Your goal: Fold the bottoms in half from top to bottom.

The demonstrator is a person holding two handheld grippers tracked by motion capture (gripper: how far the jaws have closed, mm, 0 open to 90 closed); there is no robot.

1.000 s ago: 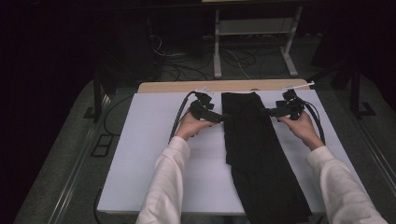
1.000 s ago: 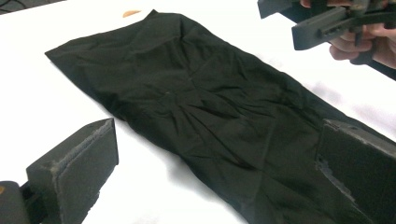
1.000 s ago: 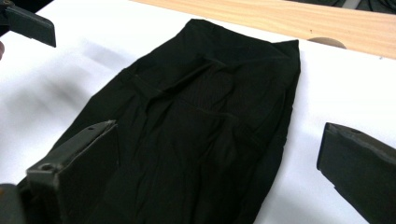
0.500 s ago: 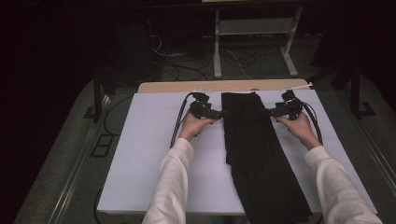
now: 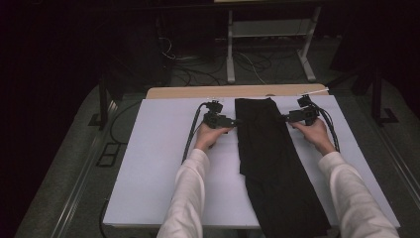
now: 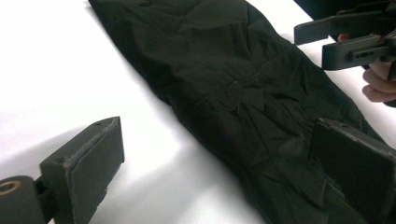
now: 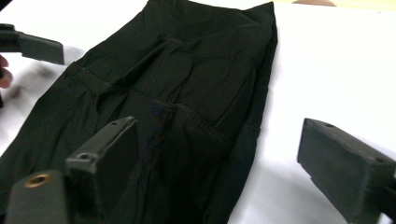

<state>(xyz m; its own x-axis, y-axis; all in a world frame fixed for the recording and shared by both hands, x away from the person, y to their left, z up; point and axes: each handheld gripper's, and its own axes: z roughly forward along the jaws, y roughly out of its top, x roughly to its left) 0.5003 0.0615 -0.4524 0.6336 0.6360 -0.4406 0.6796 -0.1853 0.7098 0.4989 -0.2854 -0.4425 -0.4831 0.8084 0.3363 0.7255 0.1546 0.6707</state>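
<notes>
Grippers flank the cloth, so working across from the left: the left gripper (image 5: 236,121) sits at the near-left edge of the long black folded fabric garment (image 5: 270,163), jaws spread wide and nothing clamped. In the left gripper view one pad hangs over the bare white table (image 6: 56,84) while the other hangs over the dark cloth (image 6: 243,93), so that edge lies between them, not yet pinched.

Now the garment itself: it lies flat on the white table top (image 5: 158,163), long axis running from the far edge toward the person, top end far, bottom end trailing off the near edge.

Over to the right gripper (image 5: 286,118), at the opposite edge, level with its partner. Its jaws have just been closing a little, yet they stand well apart, and the right gripper view puts one pad above the fabric (image 7: 187,79) and the other above bare table, the hem between, unclamped.

Both hands look equally near; the cloth lies inward of each.

No containers on this table.
</notes>
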